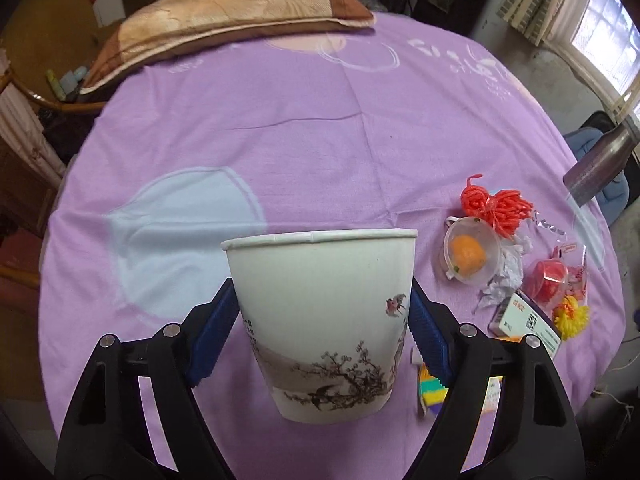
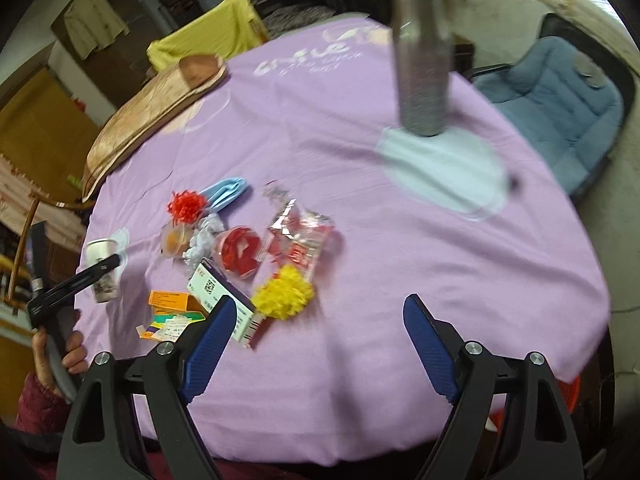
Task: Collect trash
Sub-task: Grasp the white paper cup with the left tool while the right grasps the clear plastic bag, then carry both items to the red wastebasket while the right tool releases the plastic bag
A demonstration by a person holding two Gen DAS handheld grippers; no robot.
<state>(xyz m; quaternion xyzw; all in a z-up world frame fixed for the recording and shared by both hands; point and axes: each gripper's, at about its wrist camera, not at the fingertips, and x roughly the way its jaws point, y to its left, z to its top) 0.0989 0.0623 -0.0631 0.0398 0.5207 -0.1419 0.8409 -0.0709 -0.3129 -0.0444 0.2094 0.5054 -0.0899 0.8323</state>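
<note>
A white paper cup (image 1: 320, 300) printed with a tree and birds stands upright between the blue pads (image 1: 218, 332) of my left gripper (image 1: 322, 292), and both pads touch its sides. The right wrist view shows the same cup (image 2: 100, 252) at the table's left edge, with a black finger of the left gripper (image 2: 96, 268) across it. A trash pile lies to the cup's right: a red string bundle (image 1: 492, 204), a clear tub holding an orange piece (image 1: 470, 254), crumpled paper (image 1: 508, 272), a yellow pompom (image 2: 286, 292) and a white box (image 2: 220, 296). My right gripper (image 2: 319, 304) hangs open over bare purple cloth, just right of the pile.
A tall metal bottle (image 2: 420, 60) stands at the far right of the purple tablecloth (image 2: 360, 200). A brown cushion (image 2: 152, 116) lies along the far left edge. A blue padded chair (image 2: 552, 100) sits beyond the table. A person's hand (image 2: 60, 352) holds the left gripper's handle.
</note>
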